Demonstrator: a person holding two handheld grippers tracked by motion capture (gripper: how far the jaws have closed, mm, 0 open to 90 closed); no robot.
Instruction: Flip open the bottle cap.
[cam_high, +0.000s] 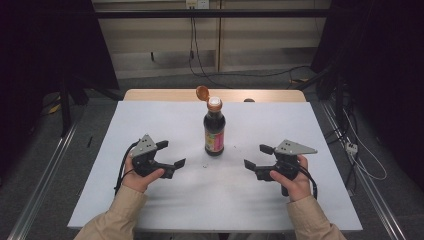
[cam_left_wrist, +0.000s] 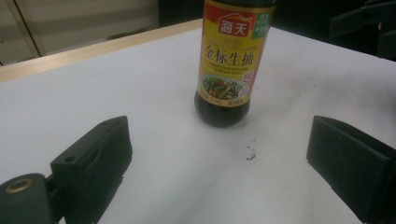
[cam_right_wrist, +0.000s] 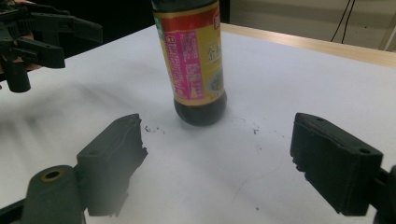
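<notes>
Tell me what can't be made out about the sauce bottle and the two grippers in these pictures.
- Bottle: in both gripper views the top edge cuts off its neck, so the flipped-open cap is out of frame.
- Label: small print blurred in the left gripper view, too small in the high view.
- Black specks on the table: too small to identify.
- Left gripper and right gripper: both open; hands hide their handles.

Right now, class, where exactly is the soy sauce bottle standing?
In the high view the soy sauce bottle stands upright near the middle of the white table, its cap flipped open, between the left gripper and the right gripper, touching neither.
</notes>
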